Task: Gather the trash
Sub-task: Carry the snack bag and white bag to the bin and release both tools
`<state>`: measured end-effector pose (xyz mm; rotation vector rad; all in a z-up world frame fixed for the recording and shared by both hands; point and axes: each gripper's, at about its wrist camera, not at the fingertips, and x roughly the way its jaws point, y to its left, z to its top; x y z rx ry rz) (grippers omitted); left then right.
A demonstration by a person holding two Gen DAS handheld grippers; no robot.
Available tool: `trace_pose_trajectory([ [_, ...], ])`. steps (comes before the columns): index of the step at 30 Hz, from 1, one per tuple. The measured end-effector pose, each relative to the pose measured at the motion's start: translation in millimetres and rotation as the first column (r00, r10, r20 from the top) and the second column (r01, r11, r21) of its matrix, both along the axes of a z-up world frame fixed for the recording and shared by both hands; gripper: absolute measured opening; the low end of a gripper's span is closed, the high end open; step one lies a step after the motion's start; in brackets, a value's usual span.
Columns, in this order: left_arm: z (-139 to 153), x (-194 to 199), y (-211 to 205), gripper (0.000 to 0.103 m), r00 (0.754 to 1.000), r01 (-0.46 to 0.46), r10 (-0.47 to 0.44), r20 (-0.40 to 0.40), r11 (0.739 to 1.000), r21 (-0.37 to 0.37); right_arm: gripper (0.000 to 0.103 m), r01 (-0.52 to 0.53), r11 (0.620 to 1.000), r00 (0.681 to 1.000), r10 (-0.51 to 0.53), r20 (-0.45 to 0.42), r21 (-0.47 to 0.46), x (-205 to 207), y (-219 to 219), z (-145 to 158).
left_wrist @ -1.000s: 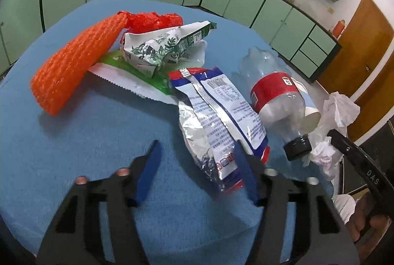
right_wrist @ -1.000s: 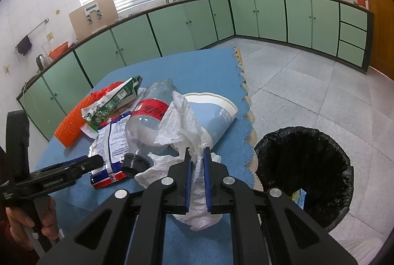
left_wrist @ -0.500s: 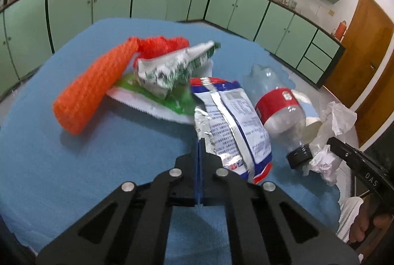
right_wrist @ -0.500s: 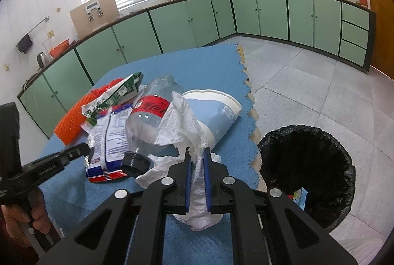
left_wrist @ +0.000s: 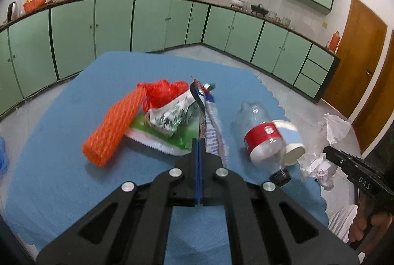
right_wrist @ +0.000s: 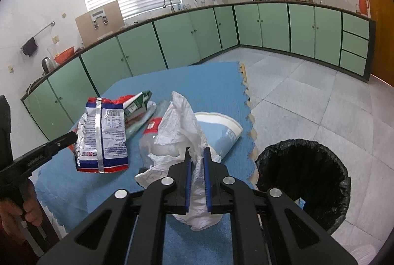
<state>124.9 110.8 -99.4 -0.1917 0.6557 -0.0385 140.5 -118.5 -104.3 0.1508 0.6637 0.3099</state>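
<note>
On the blue foam mat (right_wrist: 216, 83): clear plastic bottle with red label (left_wrist: 263, 139), lying, black cap toward the camera. Held above the mat: blue-white-red foil snack bag (right_wrist: 102, 134), long axis near vertical, pinched at its edge by the left gripper (left_wrist: 198, 142). Right gripper (right_wrist: 196, 156) clamps crumpled white tissue (right_wrist: 182, 122). Black-lined round bin (right_wrist: 305, 181) on the floor, contents unclear.

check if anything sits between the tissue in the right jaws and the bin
Nothing visible does. The crumpled tissue is clamped in the right gripper, and the black-lined bin stands open on the floor just beyond the table edge.
</note>
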Motion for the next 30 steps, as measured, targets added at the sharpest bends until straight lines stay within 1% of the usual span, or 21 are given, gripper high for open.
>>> trace_pose_trajectory([
  [8, 30, -7, -16, 0.000, 0.996, 0.040, -0.040, 0.084, 0.999, 0.000, 0.009, 0.014, 1.000, 0.999, -0.015, 0.048, 0.014, -6, -13, 27],
  [13, 46, -5, -42, 0.000, 0.987, 0.099, -0.099, 0.127, 0.995, 0.003, 0.009, 0.047, 0.999, 0.996, -0.048, 0.076, 0.017, -13, -25, 41],
  [17, 56, 2, -64, 0.000, 0.974, 0.163, -0.162, 0.158, 0.987, 0.004, 0.009, 0.093, 0.996, 0.991, -0.094, 0.095, 0.013, -18, -45, 49],
  [20, 60, 11, -90, 0.000, 0.961, 0.219, -0.216, 0.173, 0.976, 0.000, 0.009, 0.135, 0.991, 0.985, -0.135, 0.105, 0.004, -21, -63, 53],
  [24, 59, 25, -126, 0.000, 0.938, 0.300, -0.293, 0.184, 0.954, -0.012, 0.009, 0.198, 0.980, 0.974, -0.197, 0.114, -0.002, -25, -92, 56],
  [26, 54, 32, -143, 0.000, 0.927, 0.338, -0.330, 0.179, 0.941, -0.016, 0.009, 0.228, 0.974, 0.968, -0.226, 0.113, -0.007, -26, -104, 56],
  [30, 40, 53, -187, 0.000, 0.901, 0.413, -0.405, 0.157, 0.911, -0.019, 0.009, 0.305, 0.952, 0.949, -0.303, 0.089, -0.006, -24, -141, 45],
])
